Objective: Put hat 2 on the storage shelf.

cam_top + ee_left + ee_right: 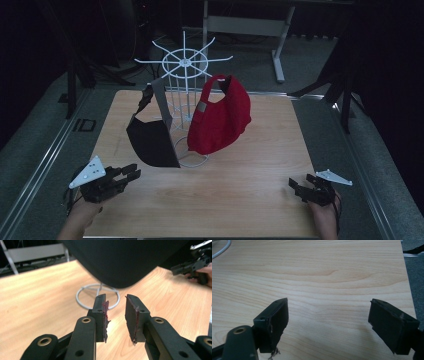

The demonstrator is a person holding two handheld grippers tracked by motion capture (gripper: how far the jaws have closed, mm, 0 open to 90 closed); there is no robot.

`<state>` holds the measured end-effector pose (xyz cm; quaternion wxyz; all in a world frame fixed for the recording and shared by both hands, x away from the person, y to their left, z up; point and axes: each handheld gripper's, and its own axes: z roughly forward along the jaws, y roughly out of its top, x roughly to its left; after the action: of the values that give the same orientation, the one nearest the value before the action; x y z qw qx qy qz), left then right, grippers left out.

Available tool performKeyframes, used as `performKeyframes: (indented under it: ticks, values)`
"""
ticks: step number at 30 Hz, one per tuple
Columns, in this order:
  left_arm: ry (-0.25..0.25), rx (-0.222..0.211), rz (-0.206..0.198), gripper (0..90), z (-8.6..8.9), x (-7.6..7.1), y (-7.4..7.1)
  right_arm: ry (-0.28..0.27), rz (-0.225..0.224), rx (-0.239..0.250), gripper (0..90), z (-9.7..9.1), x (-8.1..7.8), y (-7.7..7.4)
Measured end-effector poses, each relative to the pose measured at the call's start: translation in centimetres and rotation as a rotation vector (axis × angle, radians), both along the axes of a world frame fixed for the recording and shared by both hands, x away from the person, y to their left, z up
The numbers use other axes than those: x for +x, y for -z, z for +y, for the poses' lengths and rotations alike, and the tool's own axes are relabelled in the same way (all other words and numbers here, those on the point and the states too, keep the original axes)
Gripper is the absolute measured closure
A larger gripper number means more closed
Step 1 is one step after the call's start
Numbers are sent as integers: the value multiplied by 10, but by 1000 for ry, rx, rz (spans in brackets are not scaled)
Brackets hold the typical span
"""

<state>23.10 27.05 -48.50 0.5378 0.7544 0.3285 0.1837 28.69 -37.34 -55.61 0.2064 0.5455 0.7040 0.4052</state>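
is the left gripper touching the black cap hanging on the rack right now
Apart. In the left gripper view, the left gripper has empty jaws with bare table between its tips and the black cap. The high view shows the same gap.

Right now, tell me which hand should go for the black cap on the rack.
Left. The left tool sits just below the black cap and faces it, jaws apart and empty. The right tool rests at the table's far right corner, aimed at bare wood.
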Motion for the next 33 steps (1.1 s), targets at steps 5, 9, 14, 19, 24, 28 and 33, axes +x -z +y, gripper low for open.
performKeyframes:
  ticks: [5, 9, 14, 19, 24, 28, 33]
  values:
    - [-24, -6, 37, 710, 2, -1, 19, 0, 0, -1, 164, 0, 0, 0]
    - [-46, -4, 62, 710, 3, -3, 31, 0, 1, -1, 164, 0, 0, 0]
    - [-78, -5, 74, 709, 6, -6, 42, -1, 1, -3, 164, 0, 0, 0]
    - [-117, -15, 91, 708, 11, -10, 51, 0, 0, -3, 164, 0, 0, 1]
    - [-141, 6, 89, 697, 13, -13, 55, 0, 0, -7, 164, 0, 0, 1]
    - [-171, 6, 85, 695, 15, -15, 58, -2, -3, -10, 164, 0, 0, 1]
    - [-259, -2, 74, 686, 19, -17, 58, -3, -4, -10, 164, 0, 0, 1]
